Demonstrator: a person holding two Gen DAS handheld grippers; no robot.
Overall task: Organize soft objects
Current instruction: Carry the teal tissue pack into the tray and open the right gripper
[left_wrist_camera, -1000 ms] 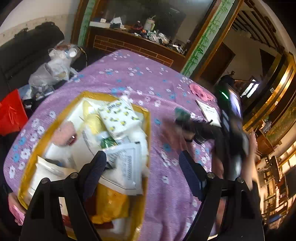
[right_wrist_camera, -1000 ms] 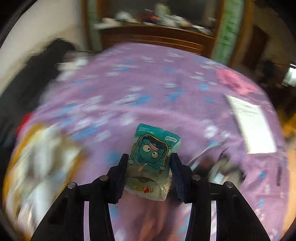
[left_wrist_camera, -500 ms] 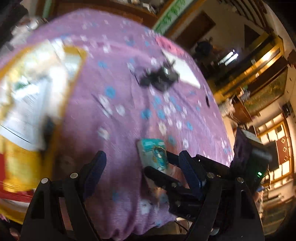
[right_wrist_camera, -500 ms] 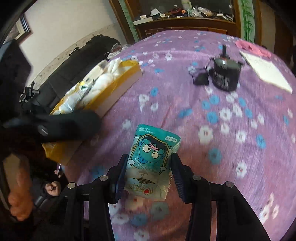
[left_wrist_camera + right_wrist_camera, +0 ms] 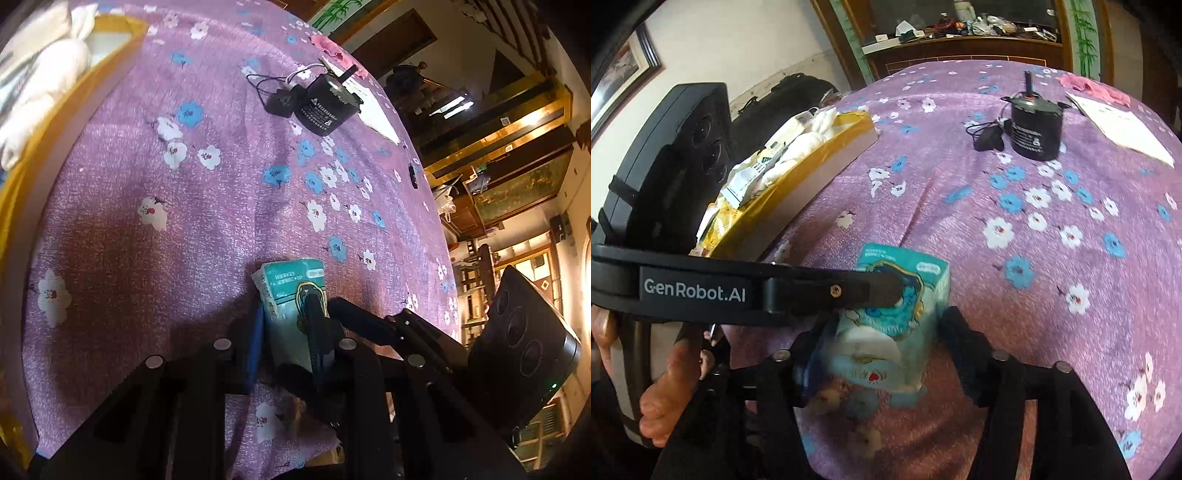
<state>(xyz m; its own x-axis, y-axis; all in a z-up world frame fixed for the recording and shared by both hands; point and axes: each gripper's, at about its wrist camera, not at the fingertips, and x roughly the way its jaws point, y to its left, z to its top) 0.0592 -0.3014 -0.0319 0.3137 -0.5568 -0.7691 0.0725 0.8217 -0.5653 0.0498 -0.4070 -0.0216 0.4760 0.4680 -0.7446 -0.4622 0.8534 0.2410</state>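
Both the left gripper (image 5: 286, 332) and the right gripper (image 5: 882, 343) have their jaws closed on the teal tissue pack (image 5: 901, 314), above the purple flowered table (image 5: 1034, 240).

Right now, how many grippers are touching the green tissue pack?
2. The left gripper and the right gripper both clamp the green tissue pack, held just above the purple cloth.
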